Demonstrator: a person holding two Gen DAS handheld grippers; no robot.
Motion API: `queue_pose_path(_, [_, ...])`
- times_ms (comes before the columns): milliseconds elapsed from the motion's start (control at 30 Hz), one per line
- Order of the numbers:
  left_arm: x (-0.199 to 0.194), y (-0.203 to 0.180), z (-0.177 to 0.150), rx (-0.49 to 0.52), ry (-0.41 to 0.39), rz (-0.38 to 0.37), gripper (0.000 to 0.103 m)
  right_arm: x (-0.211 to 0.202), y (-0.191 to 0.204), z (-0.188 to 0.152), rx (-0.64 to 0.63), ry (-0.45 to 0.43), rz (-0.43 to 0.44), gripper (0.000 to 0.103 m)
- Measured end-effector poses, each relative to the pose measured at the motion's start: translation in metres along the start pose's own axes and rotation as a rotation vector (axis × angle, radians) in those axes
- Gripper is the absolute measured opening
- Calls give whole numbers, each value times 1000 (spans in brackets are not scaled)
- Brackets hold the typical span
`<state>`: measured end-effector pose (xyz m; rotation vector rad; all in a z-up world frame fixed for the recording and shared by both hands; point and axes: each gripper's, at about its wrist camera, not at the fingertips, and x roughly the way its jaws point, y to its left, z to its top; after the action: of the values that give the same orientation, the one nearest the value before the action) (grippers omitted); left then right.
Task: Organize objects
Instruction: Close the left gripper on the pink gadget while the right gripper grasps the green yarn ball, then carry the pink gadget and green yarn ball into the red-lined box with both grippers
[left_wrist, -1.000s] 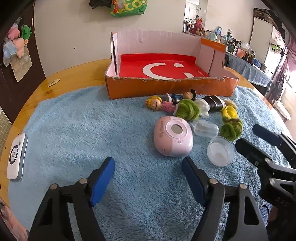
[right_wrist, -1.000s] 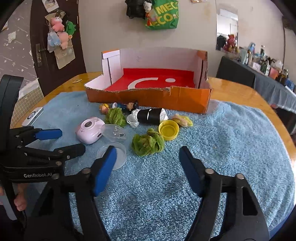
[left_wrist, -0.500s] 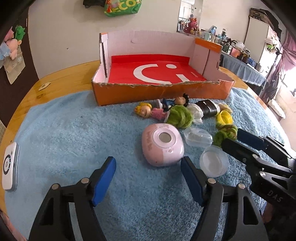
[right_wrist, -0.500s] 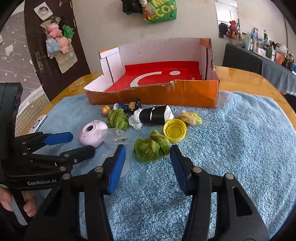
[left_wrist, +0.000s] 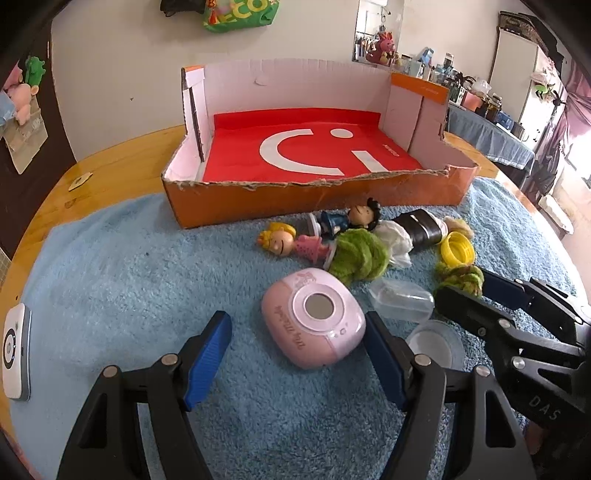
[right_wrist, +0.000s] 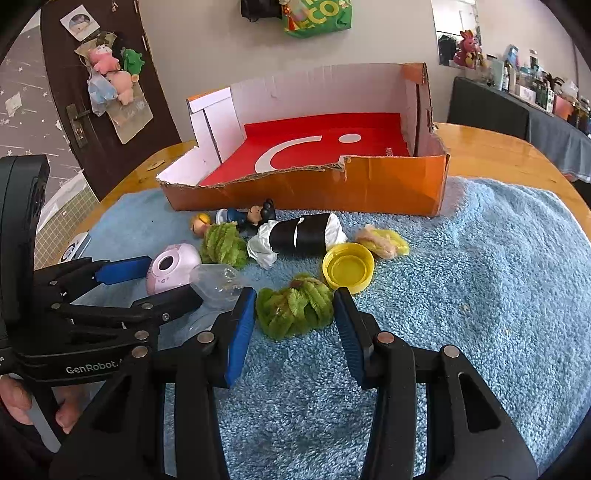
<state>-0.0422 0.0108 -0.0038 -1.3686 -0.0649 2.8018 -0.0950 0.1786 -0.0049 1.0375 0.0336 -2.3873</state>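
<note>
Yellow-pink fluff (right_wrist: 384, 240) shows clearly only in right wrist view.

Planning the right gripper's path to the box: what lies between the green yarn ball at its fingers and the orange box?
In the right wrist view, past the green yarn ball lie the yellow cap and the black roll, then the orange box.

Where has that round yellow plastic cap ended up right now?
In the right wrist view, the round yellow plastic cap lies open side up on the blue towel, between the black-and-white wrapped roll and the green fuzzy yarn ball.
</note>
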Motion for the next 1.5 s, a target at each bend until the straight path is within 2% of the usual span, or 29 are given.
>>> queue_pose_path(100, [0, 0, 0, 3, -8, -3, 71, 0, 1, -1, -6, 3, 6, 38])
queue_pose_path(200, [-1, 1, 0, 3, -18, 5, 56, 0, 1, -1, -11, 2, 4, 38])
queue_pose_path(800, [-13, 6, -5, -37, -22, -33, 56, -17, 7, 4, -25, -35, 18, 36])
queue_pose_path(1500, [-43, 3, 12, -35, -94, -42, 56, -40, 21, 31, -70, -100, 38, 34])
